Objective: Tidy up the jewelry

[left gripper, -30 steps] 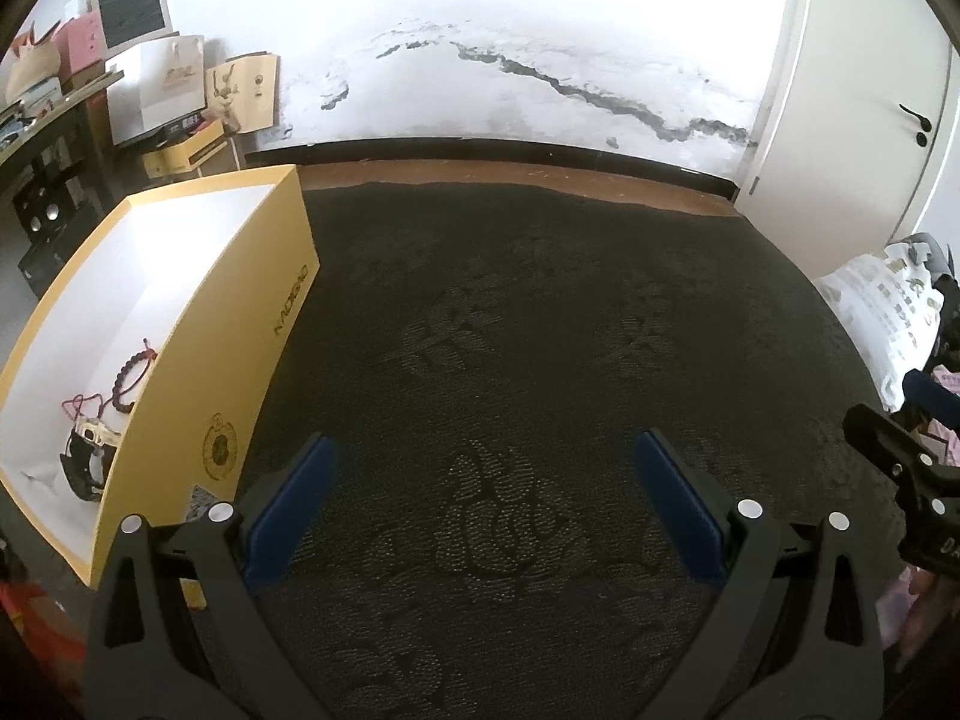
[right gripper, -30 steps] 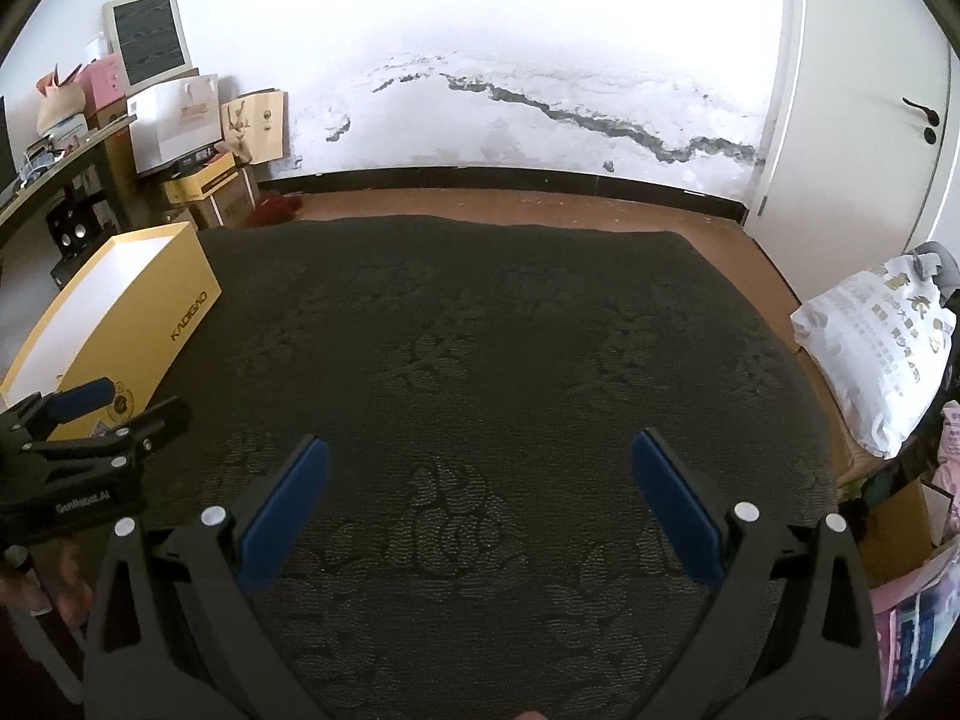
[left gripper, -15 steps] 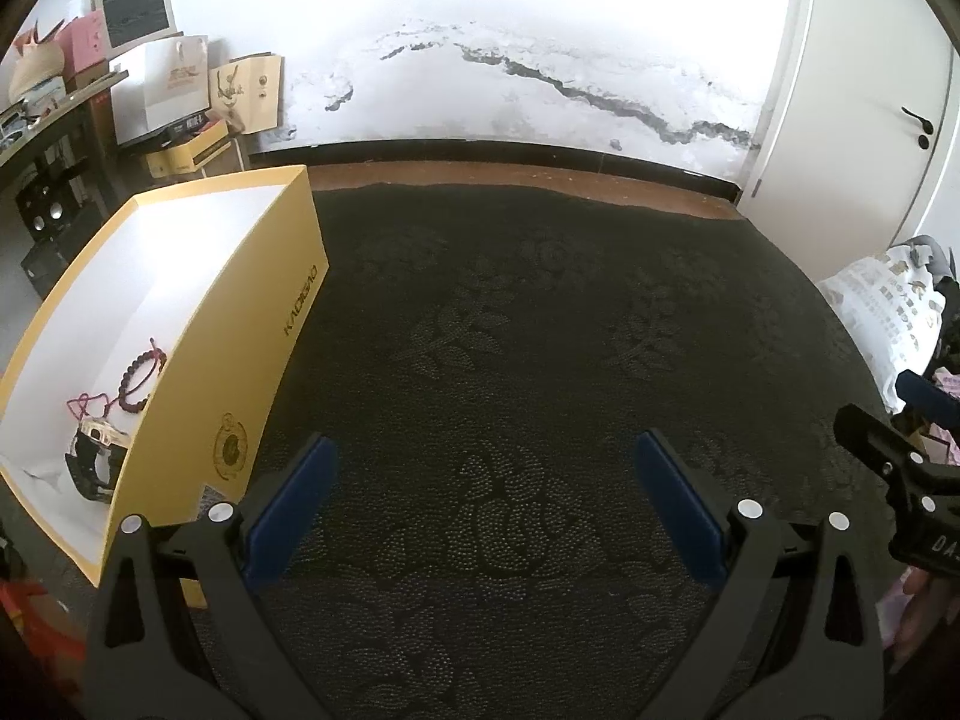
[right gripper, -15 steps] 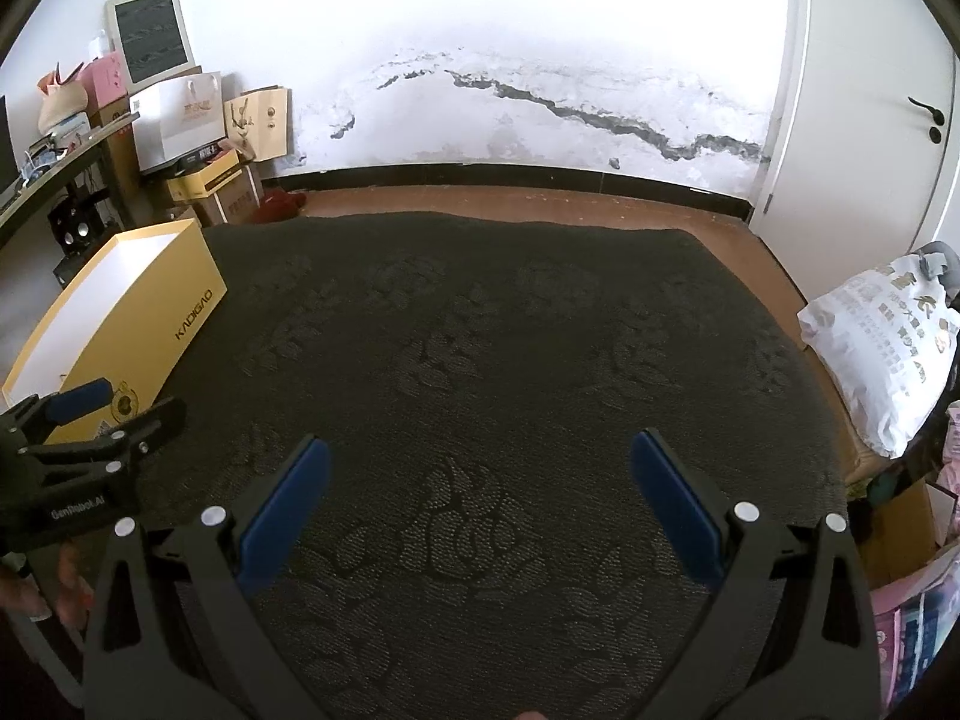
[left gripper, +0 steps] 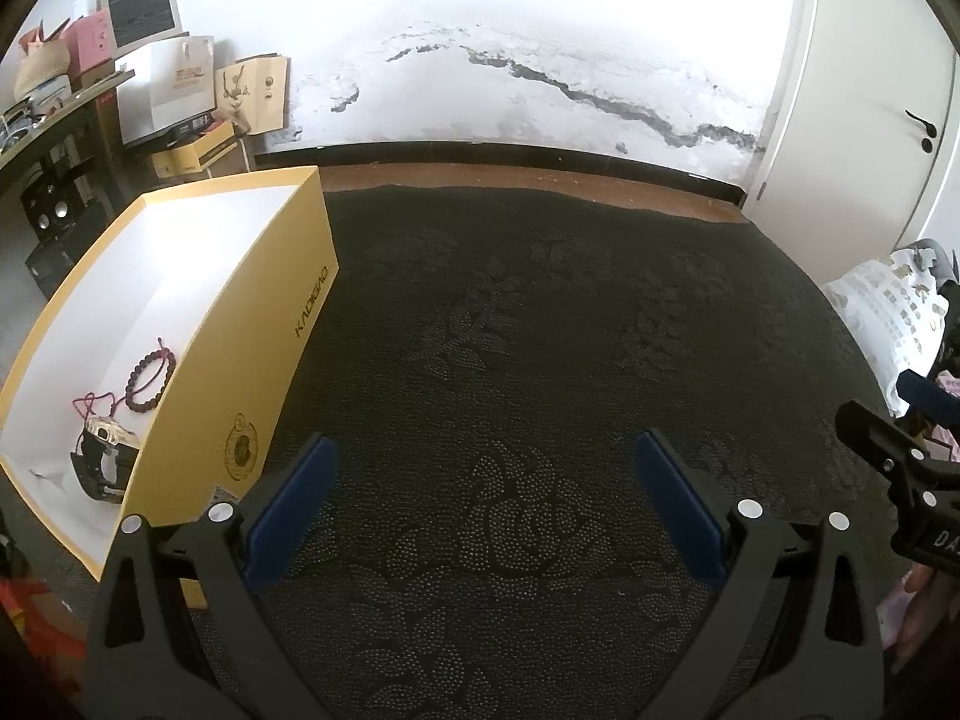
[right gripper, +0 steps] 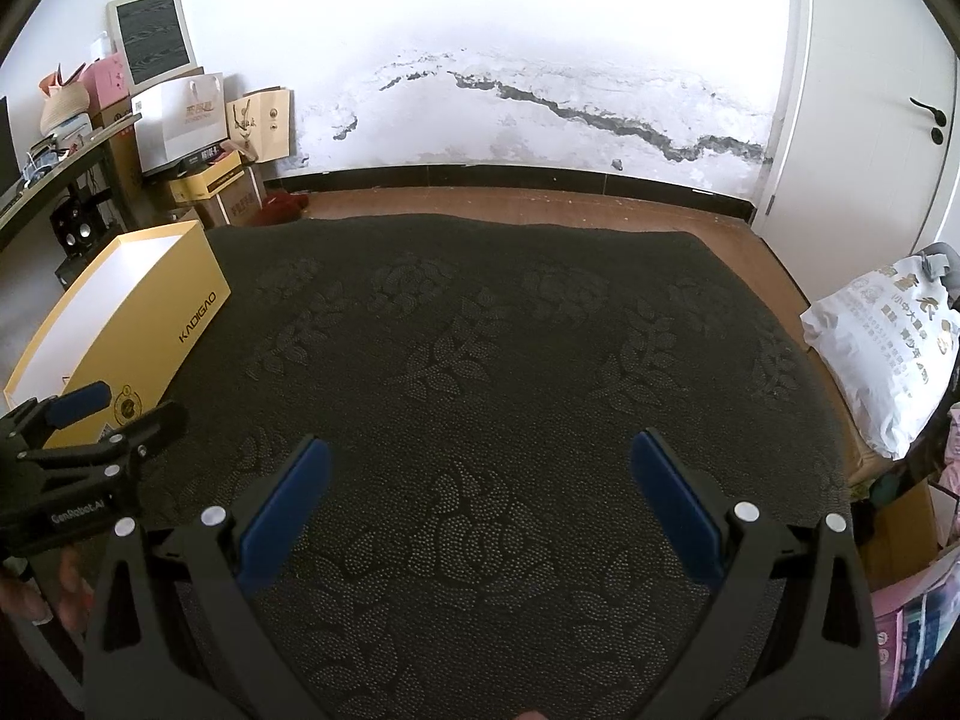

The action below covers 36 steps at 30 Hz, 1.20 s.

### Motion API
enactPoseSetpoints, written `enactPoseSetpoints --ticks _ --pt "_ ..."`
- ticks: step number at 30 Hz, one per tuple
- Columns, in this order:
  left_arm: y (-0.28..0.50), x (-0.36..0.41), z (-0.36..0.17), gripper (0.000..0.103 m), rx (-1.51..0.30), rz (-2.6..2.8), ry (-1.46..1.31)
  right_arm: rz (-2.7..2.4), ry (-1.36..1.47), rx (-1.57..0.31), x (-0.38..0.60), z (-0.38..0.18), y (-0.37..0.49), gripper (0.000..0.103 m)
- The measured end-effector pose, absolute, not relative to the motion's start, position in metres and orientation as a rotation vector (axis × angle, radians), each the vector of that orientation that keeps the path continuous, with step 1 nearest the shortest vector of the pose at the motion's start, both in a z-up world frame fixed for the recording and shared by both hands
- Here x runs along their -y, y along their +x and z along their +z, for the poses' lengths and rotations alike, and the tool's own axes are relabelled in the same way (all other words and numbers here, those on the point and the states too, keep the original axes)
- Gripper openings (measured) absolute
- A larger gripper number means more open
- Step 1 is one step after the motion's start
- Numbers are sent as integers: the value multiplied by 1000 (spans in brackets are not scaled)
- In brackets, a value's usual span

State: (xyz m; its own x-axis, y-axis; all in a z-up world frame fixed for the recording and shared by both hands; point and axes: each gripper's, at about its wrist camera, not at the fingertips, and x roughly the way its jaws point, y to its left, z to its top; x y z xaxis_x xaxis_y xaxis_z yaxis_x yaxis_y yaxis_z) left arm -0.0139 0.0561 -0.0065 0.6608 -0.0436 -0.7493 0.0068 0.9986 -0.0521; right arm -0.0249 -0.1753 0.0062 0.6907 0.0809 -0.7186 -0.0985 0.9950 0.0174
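Left of the left gripper, inside the yellow box: a beaded bracelet, a pink cord and a dark watch, apparently gathered there for sorting. Both spread wide, nothing held, above bare dark floral carpet; right gripper likewise. Printed on the box side: "KADIGAO".

The left gripper (jaws spread) has swung left toward the yellow box.
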Motion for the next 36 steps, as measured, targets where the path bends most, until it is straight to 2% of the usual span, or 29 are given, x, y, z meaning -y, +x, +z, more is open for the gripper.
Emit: enactPoseSetpoints --ticks 36 --pt "-17 -61 -4 97 -832 -13 -31 111 -29 -798 168 5 -24 97"
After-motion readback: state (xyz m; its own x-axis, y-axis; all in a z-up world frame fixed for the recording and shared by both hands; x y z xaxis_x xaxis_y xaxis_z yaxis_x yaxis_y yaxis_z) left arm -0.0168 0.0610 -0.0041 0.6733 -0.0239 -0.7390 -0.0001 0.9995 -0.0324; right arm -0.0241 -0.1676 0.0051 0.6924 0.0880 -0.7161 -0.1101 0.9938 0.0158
